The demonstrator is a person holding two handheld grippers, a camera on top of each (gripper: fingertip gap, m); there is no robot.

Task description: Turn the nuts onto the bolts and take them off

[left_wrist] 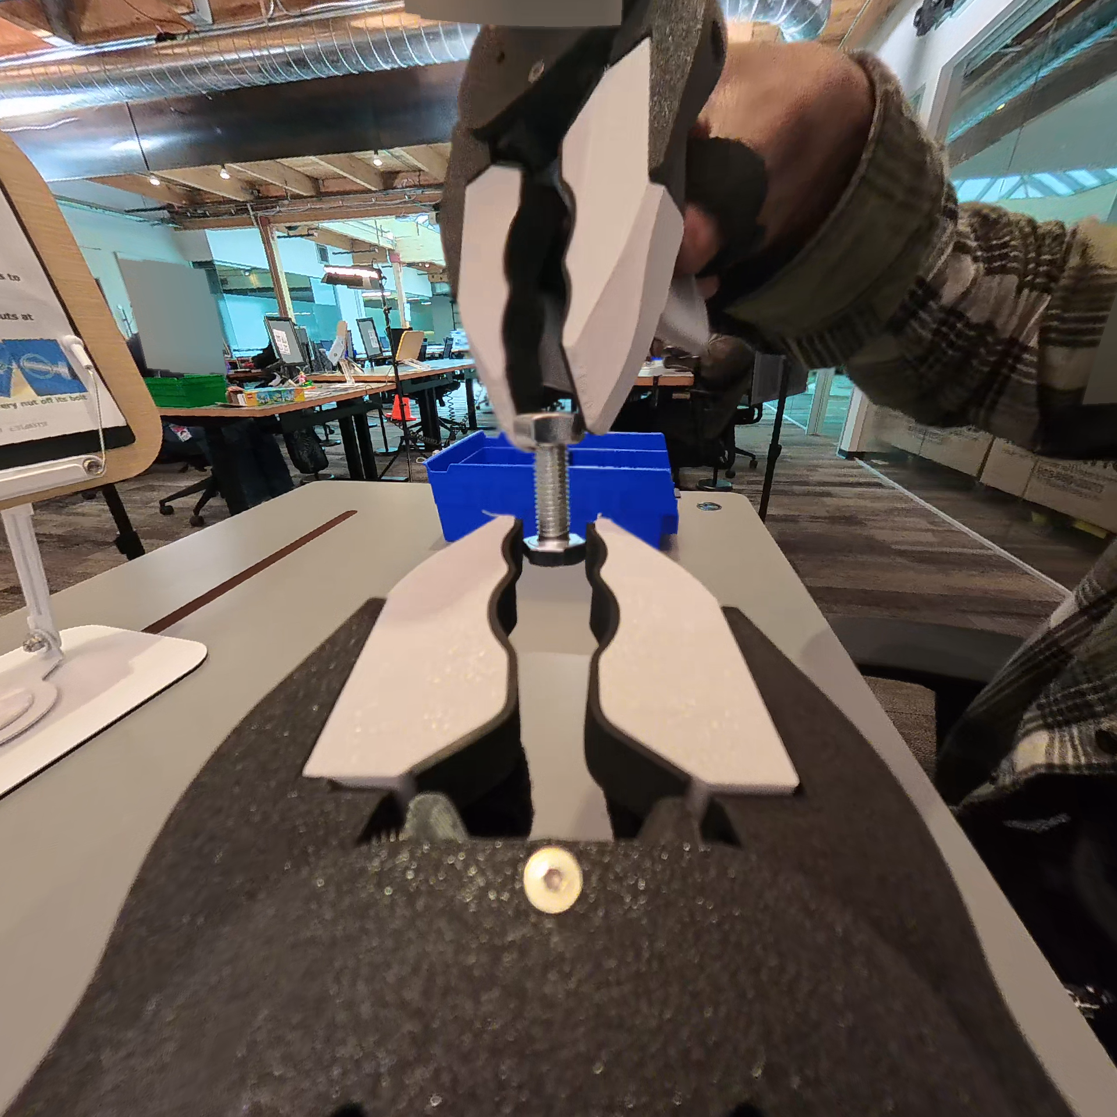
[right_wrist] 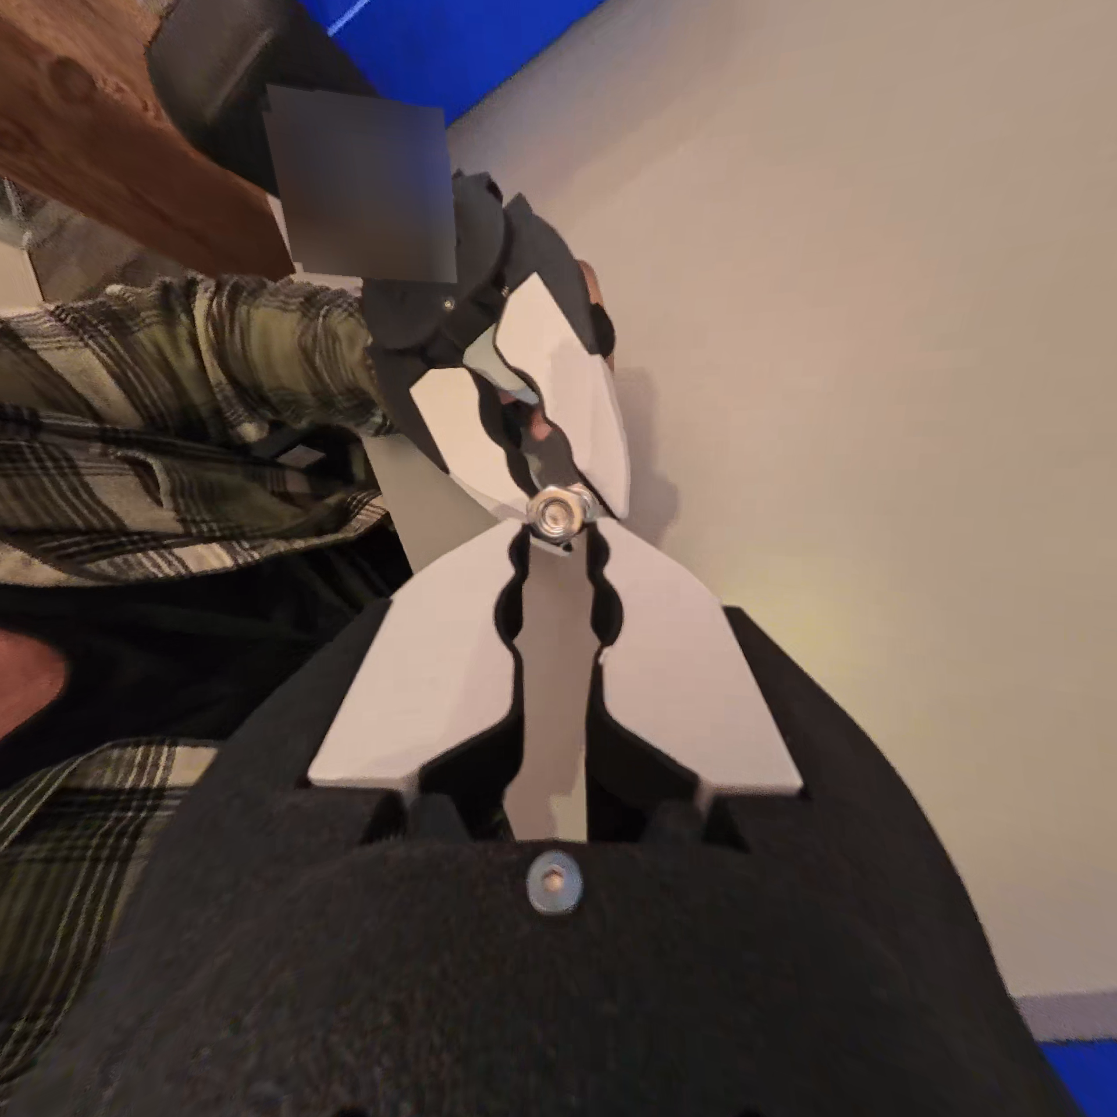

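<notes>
While the left gripper (left_wrist: 551,547) lies level over the grey counter (left_wrist: 302,580), its white fingers (left_wrist: 447,653) are clamped on a nut (left_wrist: 553,546) at their very tips. A silver bolt (left_wrist: 551,489) stands upright out of that nut, threads bare between nut and head. From above, the right gripper (left_wrist: 547,417) points steeply down and is closed on the bolt's hex head (left_wrist: 547,428). A hand in a plaid sleeve (left_wrist: 943,314) holds it. Just behind the bolt sits a blue bin (left_wrist: 610,489) on the counter. A stand with a printed sheet (left_wrist: 36,338) is at the left edge.

In the right wrist view, the right gripper (right_wrist: 556,535) looks down the bolt's axis, so the head (right_wrist: 553,514) shows end-on at its tips, a little blurred. The left gripper (right_wrist: 559,492) meets it from the far side, tip to tip, above the bare counter (right_wrist: 846,362).
</notes>
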